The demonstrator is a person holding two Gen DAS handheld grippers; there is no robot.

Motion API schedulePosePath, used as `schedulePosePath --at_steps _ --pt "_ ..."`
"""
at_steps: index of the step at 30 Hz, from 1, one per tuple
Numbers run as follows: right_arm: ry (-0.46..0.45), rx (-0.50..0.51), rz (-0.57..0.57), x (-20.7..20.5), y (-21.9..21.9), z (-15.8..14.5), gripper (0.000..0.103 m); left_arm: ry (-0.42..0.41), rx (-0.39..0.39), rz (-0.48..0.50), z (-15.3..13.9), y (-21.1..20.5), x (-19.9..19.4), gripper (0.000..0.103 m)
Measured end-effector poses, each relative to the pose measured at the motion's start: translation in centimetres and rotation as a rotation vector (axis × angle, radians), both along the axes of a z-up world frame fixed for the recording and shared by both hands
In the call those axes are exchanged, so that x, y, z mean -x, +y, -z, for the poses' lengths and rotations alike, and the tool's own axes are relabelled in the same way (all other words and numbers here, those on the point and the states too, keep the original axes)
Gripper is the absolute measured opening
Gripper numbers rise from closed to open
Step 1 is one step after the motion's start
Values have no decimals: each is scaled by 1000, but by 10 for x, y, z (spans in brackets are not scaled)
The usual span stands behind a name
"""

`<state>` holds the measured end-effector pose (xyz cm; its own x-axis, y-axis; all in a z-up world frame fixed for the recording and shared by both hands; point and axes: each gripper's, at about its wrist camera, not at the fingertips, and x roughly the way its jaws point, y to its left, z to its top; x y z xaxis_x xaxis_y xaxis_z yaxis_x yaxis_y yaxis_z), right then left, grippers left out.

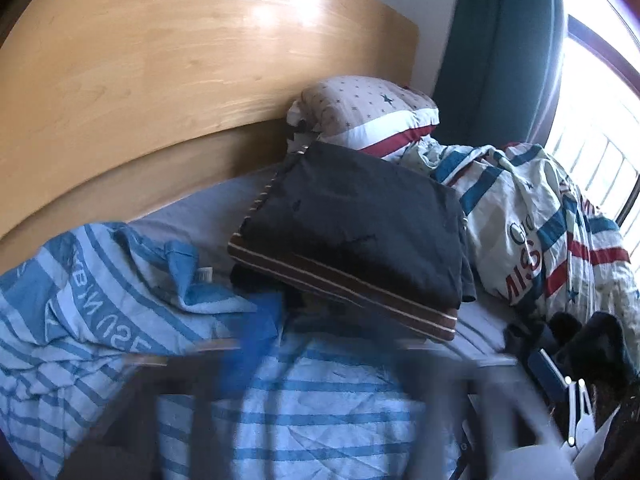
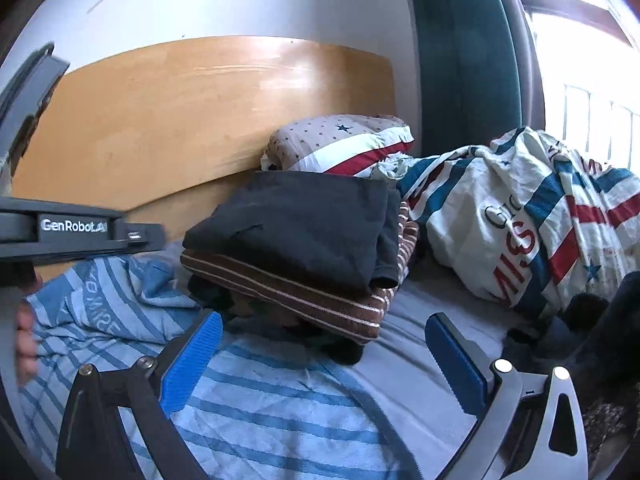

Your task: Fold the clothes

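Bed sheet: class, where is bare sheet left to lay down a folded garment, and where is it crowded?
Bare grey sheet lies between the folded stack and the crumpled duvet. A narrower strip runs along the headboard behind the blue striped shirt. The foreground is covered.

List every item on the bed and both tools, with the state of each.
Blue striped shirt: spread out, rumpled, not folded.
Dark garment: folded, on top of the stack.
Brown striped garment: folded, under the dark one.
Pillow: leaning against the headboard.
Duvet: bunched up.
Right tool: open, empty, over the shirt.
Left tool: blurred, state unclear.
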<state>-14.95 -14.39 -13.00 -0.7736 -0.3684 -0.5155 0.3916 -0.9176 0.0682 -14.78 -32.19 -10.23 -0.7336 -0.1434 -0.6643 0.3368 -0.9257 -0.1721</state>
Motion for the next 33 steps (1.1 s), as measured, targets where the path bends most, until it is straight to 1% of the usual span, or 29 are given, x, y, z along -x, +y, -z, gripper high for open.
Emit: schedulePosePath --at_steps 4,6,11,15,18,21,23,27,33 --pt "0 3 0 1 1 1 103 35 -20 6 0 -1 -3 95" --pt "9 -11 6 1 0 1 103 31 -22 14 0 0 -1 95" --pt "12 -7 7 0 1 1 103 32 20 41 2 7 0 95" --pt "-14 -15 8 1 -3 5 103 26 54 36 2 7 -4 95" --pt "-28 -11 9 1 -6 6 103 2 51 24 6 2 -5 95" --pt "-32 -16 25 1 -6 4 103 -4 62 13 9 -2 -10 95" --pt "-31 -3 33 1 -5 3 103 4 60 8 11 -5 -13 95" --pt "-32 12 41 1 -4 4 103 0 29 10 14 -11 -16 95" --pt "-18 21 35 0 -5 2 103 14 49 33 10 -6 -16 95"
